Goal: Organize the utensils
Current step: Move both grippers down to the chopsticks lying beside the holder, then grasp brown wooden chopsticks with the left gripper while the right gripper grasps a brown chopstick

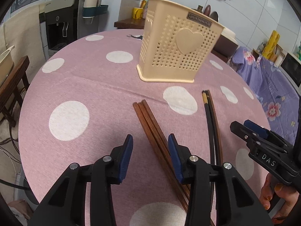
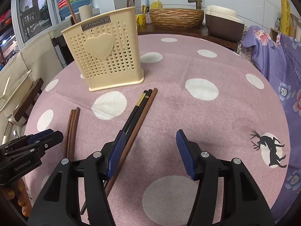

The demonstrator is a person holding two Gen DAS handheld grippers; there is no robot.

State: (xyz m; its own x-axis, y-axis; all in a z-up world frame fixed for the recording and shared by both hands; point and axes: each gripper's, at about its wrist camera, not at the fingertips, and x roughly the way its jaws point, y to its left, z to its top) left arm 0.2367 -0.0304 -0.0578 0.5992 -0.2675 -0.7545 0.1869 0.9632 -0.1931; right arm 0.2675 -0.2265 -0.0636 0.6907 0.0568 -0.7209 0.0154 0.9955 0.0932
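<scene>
The left gripper (image 1: 150, 141) hovers with its fingers apart over the three brown chopsticks (image 1: 150, 124), which lie on the pink dotted counter (image 1: 90, 86). The right gripper (image 2: 150, 137) is likewise spread, the mixed black and brown chopsticks (image 2: 139, 113) running past its left finger toward 12 o'clock. Farther back, at 12 o'clock from the left gripper and 11 o'clock from the right, the cream utensil holder (image 1: 176, 49) stands upright.

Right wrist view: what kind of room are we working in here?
Probably a home kitchen or dining corner: a round table under a polka-dot cloth, a basin with faucet behind it, and a water dispenser.
</scene>
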